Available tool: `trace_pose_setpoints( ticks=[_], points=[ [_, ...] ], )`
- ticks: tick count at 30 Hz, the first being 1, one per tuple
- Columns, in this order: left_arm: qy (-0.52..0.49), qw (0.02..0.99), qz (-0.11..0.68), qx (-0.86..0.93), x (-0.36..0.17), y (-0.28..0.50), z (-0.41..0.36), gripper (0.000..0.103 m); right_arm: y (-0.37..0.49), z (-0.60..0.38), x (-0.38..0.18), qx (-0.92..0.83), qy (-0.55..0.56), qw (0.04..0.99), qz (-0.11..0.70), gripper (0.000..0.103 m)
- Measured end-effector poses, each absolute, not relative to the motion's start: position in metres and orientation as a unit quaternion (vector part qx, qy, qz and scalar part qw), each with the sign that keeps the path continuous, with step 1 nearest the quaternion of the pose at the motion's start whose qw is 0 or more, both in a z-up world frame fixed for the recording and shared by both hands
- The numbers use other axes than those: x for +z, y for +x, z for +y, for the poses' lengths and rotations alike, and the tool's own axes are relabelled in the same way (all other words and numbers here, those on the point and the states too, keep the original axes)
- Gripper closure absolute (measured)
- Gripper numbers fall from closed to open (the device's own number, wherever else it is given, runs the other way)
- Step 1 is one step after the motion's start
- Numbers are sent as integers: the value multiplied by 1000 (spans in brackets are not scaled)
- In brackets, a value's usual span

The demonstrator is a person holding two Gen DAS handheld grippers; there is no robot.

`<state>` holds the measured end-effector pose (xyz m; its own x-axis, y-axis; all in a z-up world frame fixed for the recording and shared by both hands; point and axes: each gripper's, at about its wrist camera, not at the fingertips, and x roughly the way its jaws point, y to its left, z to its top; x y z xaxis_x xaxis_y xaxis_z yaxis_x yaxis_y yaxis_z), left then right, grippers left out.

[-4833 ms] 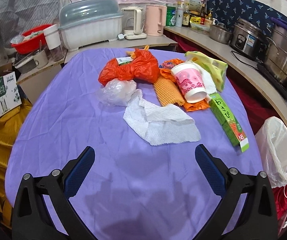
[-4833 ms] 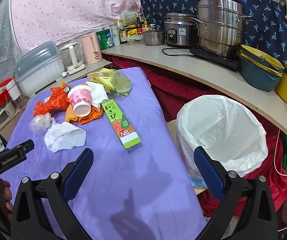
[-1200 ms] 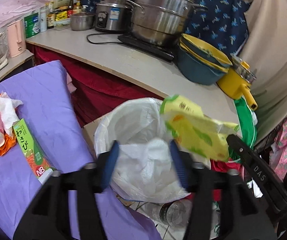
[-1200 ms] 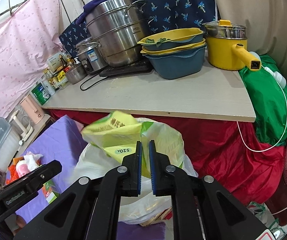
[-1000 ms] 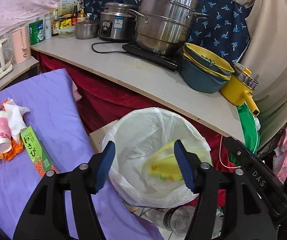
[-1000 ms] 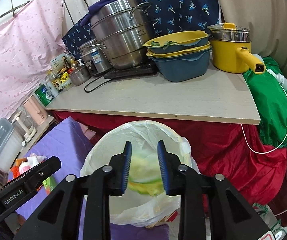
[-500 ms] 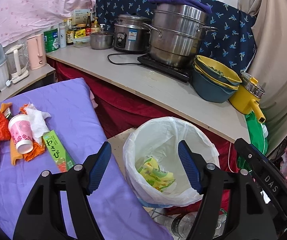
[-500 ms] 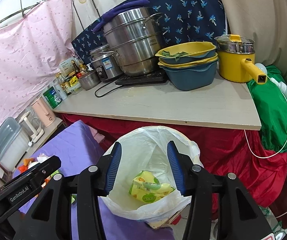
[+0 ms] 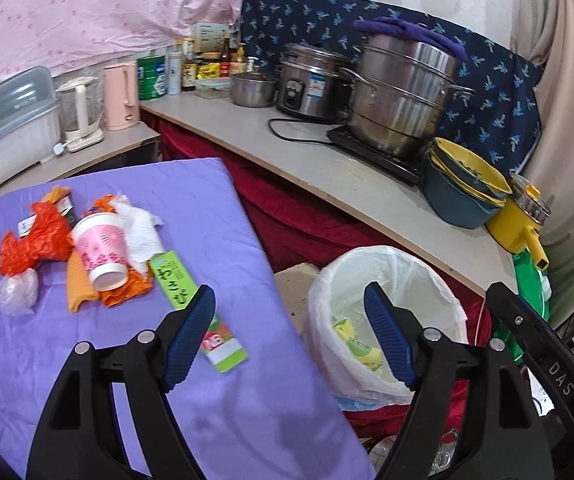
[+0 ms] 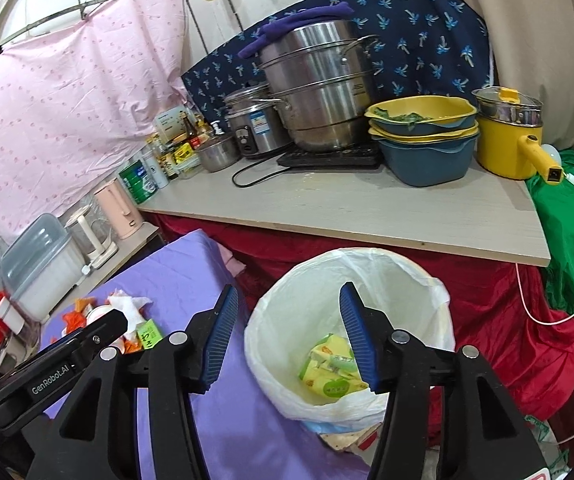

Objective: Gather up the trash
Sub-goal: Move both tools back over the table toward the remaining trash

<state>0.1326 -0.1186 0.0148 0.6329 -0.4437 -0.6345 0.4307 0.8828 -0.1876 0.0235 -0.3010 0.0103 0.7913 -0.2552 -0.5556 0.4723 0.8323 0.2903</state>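
Observation:
A bin lined with a white bag [image 10: 439, 292] stands beside the purple table [image 9: 207, 208]; a yellow-green snack bag [image 10: 327, 376] lies in its bottom. On the table lie a green box [image 9: 175, 284], a pink paper cup [image 9: 101, 250], white tissue [image 9: 143, 236], an orange bag [image 9: 31, 244], orange cloth and a clear plastic wad [image 9: 15, 292]. My left gripper [image 9: 289, 336] is open and empty above the table's right edge. My right gripper [image 10: 289, 334] is open and empty above the bin's near rim.
A counter [image 10: 367, 208] behind the bin holds a steel steamer [image 10: 319, 96], a rice cooker, stacked blue and yellow bowls [image 10: 427, 144] and a yellow pot [image 10: 511, 140]. Kettles and a dish box [image 9: 3, 120] stand beyond the table. A green bag [image 10: 567, 220] lies at the right.
The snack bag that the right gripper held has dropped into the bin. Both grippers have opened wider and drawn back; the left view has swung toward the table.

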Motion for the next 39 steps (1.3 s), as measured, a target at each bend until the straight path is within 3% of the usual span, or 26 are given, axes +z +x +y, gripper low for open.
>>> trace_pose_setpoints(
  ticks=[39],
  points=[
    [-102,906,411,6,-53,212,159,22,145,-121,-29,-48,151,924,347,51]
  ],
)
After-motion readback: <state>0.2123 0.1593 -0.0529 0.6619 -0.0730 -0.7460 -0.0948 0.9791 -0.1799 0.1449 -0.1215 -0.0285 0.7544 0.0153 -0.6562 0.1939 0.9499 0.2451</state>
